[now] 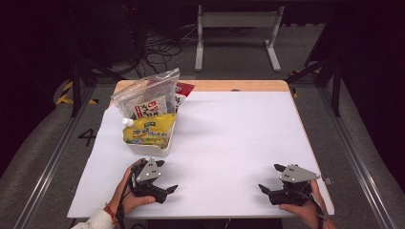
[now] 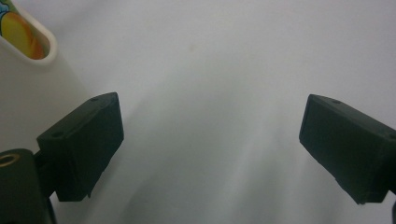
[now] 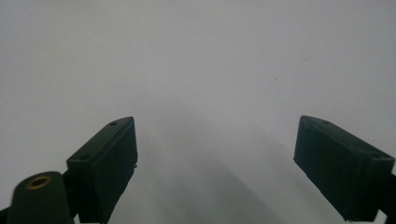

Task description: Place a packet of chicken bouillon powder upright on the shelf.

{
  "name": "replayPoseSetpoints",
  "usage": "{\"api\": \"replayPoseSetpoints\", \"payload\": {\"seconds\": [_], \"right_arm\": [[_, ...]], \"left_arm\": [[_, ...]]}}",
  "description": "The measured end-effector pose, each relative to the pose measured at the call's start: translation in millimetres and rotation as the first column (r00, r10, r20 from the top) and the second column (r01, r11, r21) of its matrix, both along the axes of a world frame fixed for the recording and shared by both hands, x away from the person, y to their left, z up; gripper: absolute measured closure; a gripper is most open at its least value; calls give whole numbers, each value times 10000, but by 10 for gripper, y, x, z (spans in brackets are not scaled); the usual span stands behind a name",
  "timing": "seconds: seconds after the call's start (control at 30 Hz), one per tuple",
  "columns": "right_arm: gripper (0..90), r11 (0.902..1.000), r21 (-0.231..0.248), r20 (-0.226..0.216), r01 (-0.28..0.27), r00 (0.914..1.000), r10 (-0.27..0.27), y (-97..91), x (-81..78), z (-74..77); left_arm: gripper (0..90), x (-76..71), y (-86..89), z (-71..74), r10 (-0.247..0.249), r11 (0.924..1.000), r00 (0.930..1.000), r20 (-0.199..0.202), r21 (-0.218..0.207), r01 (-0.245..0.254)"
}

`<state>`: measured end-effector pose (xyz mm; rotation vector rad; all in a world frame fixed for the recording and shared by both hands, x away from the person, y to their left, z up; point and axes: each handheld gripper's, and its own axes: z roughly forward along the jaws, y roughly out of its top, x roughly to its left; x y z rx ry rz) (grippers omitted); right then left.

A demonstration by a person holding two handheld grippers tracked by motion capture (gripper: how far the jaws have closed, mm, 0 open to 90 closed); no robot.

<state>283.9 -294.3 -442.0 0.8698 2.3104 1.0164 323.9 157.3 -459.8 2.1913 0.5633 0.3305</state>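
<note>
So the closest thing to the grippers was a white tub (image 1: 149, 147), a little rectangular plastic bin with rounded corners, sitting in the left-centre of the high view on the white table (image 1: 229, 143). It was stuffed. A yellow pouch (image 1: 148, 131) with a white screw cap at its top-left corner lay across the front of it, and a clear zip bag (image 1: 145, 95) with some printed packet inside stood up behind that, leaning back toward the upper left. A red packet (image 1: 184, 89) peeked out behind the clear bag, mostly hidden, so I couldn't read much off it.

Count-wise: one tub, one yellow pouch, one clear bag, one red packet that I could make out, two grippers.

The left gripper (image 1: 165, 191) sat in the lower left of the frame, just below the tub and near it but not touching. In the left gripper view its jaws were spread wide with nothing but bare table between them, and the tub's rim (image 2: 44, 44) poked into the upper left corner.

The right gripper (image 1: 267, 191) was in the lower right, well apart from the tub. Its own view showed both jaws wide apart too, holding nothing, just white tabletop ahead.
</note>
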Motion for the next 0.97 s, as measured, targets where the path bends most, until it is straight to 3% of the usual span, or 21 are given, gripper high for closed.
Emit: {"api": "replayPoseSetpoints", "payload": {"seconds": [0.97], "right_arm": [[121,9992,195,133,350,9993,-352,-35,9,18]], "left_arm": [[77,7,29,21,-142,9999,9999,-15,-66,142]]}}
